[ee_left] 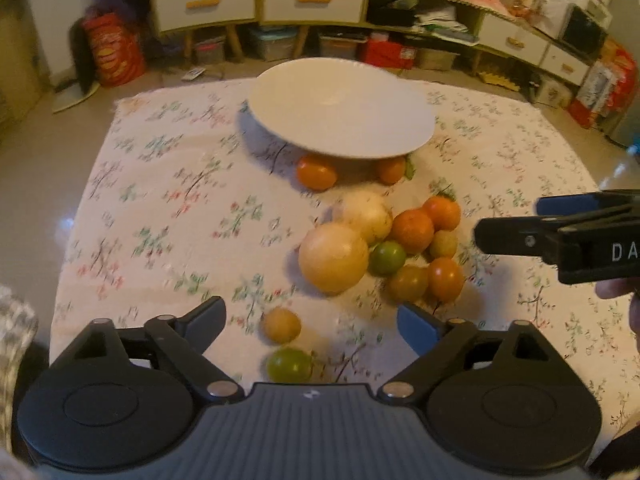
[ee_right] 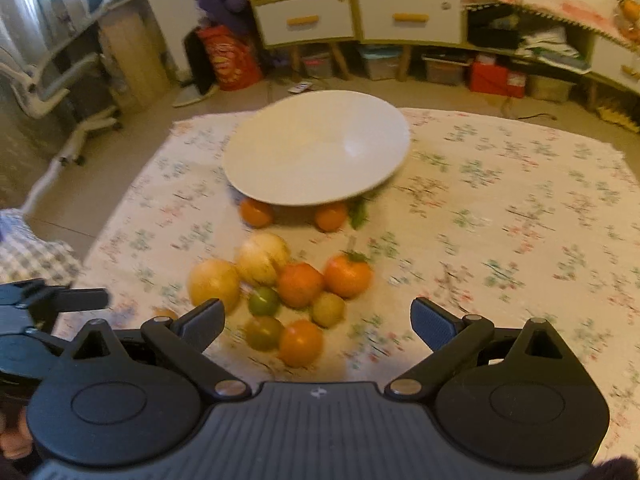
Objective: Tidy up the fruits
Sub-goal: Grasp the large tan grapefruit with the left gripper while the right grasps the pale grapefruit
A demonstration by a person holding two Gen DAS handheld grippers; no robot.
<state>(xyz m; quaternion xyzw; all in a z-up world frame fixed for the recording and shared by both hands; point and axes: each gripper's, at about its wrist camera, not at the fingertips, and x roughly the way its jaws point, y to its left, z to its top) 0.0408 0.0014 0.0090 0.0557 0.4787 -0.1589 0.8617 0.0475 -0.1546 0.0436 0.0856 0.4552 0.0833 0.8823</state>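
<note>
Left gripper [ee_left: 312,320] and right gripper [ee_right: 318,318] both spread wide, nothing held. Fruit cluster [ee_right: 288,292] on floral cloth [ee_right: 500,220], near side of white bowl [ee_right: 316,148] (round fruit, no clear long axis).

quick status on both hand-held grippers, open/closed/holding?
Left hand-held gripper: open, holding nothing, above the loose fruit.
Right hand-held gripper: open, holding nothing, over the fruit pile.

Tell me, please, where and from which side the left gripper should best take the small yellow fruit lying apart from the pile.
Probably from above, fingers closing across the widest middle of the small yellow fruit. It is round and stands free; only the green fruit lies close on the near side.
</note>
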